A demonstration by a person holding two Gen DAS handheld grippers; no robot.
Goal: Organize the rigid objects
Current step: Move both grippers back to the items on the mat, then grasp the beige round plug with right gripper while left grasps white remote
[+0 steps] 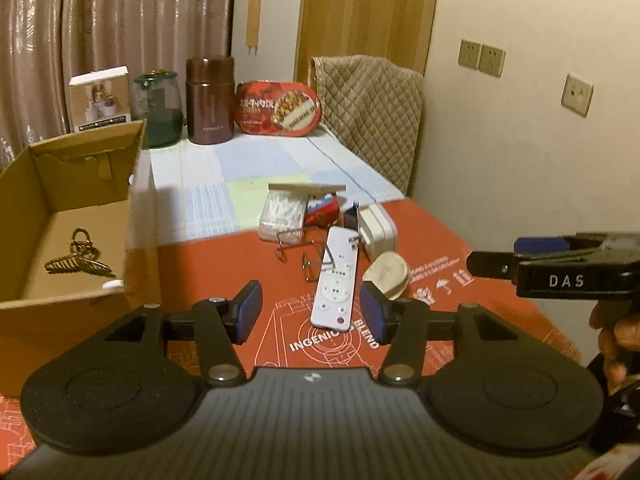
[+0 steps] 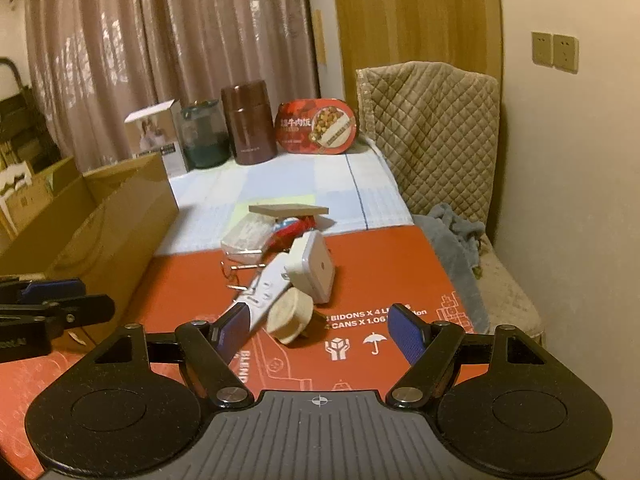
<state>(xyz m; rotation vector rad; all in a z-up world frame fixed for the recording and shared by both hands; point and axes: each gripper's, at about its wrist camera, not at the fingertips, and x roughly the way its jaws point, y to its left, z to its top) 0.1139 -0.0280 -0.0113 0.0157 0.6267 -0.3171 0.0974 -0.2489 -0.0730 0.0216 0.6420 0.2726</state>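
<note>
The left gripper [image 1: 311, 312] hangs above the near part of a red printed sheet [image 1: 440, 240], its blue-padded fingers [image 1: 249, 312] partly apart and holding nothing. Bare red sheet lies under and just ahead of the fingers. Between their tips, a little beyond them, lies the near end of a white remote [image 1: 335, 280], which runs away from the camera. The right gripper [image 2: 320, 330] hangs to the right of the left one, jaws wide apart and empty. A round, pale wooden piece [image 2: 289, 314] sits just ahead of its left finger, with open red sheet in front of its right finger.

To the left an open cardboard box [image 1: 24, 200] stands close beside the left gripper, its near wall by the left finger; a gold hair claw [image 1: 78, 258] lies on its floor.

Behind the remote the clutter bunches together: a white plug adapter [image 2: 314, 270] touching the remote, bent wire pieces [image 1: 296, 248], a clear box of cotton swabs [image 1: 282, 214], a small red pack [image 1: 322, 210], and a thin flat board [image 1: 308, 188] resting across the top of those two.

Beyond the sheet's far edge a pale checked cloth [image 1: 240, 168] covers the table and is mostly free. At the back stand a small white carton [image 1: 100, 100], a green glass jar [image 1: 158, 110], a brown flask [image 1: 210, 100] and a red food tub [image 1: 278, 108], before a curtain [image 1: 120, 20]. A quilted chair [image 2: 432, 132] stands at the right, by the wall.
</note>
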